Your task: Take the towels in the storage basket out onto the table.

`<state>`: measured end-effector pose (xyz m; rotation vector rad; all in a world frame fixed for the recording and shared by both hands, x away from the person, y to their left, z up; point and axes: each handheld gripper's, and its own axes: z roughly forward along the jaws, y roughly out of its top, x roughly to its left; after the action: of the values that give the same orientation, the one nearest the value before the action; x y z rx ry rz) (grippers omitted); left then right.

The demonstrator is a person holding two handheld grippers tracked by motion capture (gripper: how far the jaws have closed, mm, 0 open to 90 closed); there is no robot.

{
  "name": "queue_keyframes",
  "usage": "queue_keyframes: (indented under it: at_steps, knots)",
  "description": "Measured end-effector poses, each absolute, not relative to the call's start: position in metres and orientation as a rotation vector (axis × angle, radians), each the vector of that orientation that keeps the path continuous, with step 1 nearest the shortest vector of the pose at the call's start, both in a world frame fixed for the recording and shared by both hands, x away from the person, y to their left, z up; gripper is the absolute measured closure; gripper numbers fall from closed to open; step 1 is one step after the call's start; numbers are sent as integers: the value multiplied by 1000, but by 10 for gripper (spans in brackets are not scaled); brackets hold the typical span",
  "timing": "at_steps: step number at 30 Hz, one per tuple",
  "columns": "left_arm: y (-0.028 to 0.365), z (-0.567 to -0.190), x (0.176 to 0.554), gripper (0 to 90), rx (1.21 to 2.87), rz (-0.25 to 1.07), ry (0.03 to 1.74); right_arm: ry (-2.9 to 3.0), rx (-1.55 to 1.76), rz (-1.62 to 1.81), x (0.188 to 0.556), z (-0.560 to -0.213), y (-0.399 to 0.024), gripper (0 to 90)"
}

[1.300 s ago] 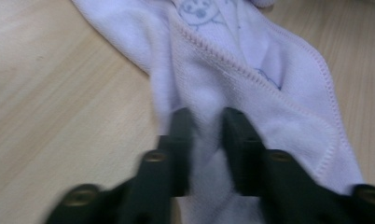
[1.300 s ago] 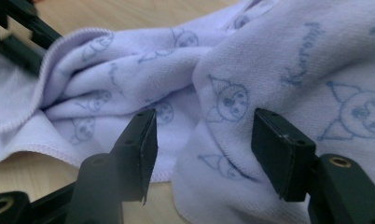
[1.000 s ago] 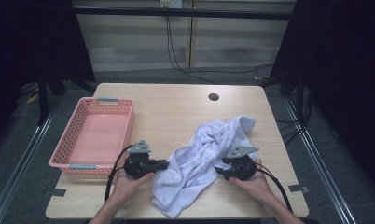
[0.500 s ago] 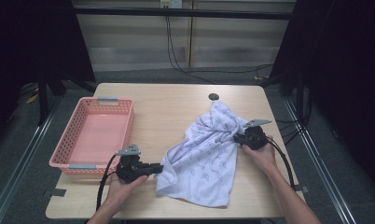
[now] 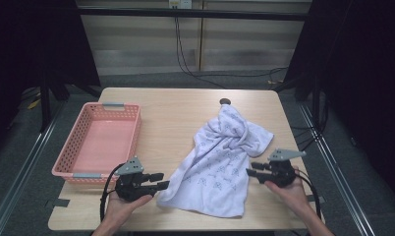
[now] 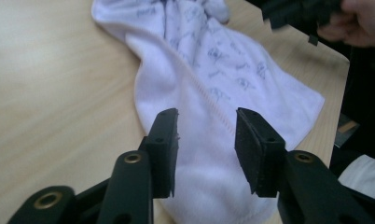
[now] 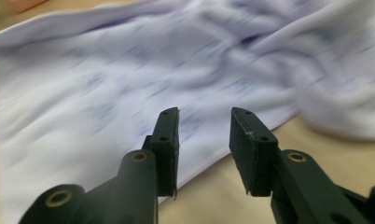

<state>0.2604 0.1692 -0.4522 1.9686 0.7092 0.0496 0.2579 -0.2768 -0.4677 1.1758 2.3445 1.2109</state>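
A white towel (image 5: 220, 162) with a faint grey print lies crumpled on the wooden table (image 5: 176, 113), bunched at the far end and flatter toward the front. My left gripper (image 5: 161, 181) rests at its front left corner. Its jaws have just been opening, and in the left gripper view the gripper (image 6: 206, 140) stands open, with the towel (image 6: 213, 79) lying beyond and nothing pinched. My right gripper (image 5: 249, 169) is at the towel's right edge. Its jaws have also just been opening, and in the right gripper view the gripper (image 7: 204, 140) stands open over the blurred towel edge (image 7: 129, 74).
A pink plastic basket (image 5: 95, 142) stands at the table's left side. A small dark round thing (image 5: 225, 102) sits near the far edge. Cables trail from both grippers toward the front edge. The other hand's gripper (image 6: 297, 11) shows far off in the left gripper view.
The towel went from bunched between the grippers to stretched out. Both grippers have now let go of it, and the right gripper has drawn back toward the front edge.
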Motion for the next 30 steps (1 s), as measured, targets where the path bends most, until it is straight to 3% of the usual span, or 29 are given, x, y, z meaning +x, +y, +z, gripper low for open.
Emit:
queue_keyframes:
  at_steps: [3,10,13,14,15,17,18,19,22,25,30]
  knots:
    - [155,-448,258,552,2011,18,655,2418,1150,1239,234,-475,-268,626]
    - [142,-471,261,402,2121,-36,630,2574,1066,1185,217,-490,-247,470]
    - [141,-477,261,434,2162,-10,645,2612,977,1091,211,-496,-238,431]
    - [141,-479,261,579,2186,13,638,2604,969,1075,209,-497,-236,460]
    - [141,-480,262,703,2213,39,651,2590,962,1059,209,-497,-235,555]
    - [147,-477,267,870,2171,41,665,2568,963,1033,210,-496,-237,744]
    - [151,-475,269,873,2130,41,693,2561,984,1028,212,-495,-240,831]
    - [155,-473,270,874,2092,31,711,2563,1011,1033,215,-495,-243,841]
    - [167,-469,273,879,2053,75,766,2522,1081,1012,223,-494,-257,853]
    - [177,-473,272,879,2019,6,832,2447,1179,1038,226,-488,-280,854]
    - [185,-473,250,871,2032,-2,857,2421,1201,1139,209,-481,-302,854]
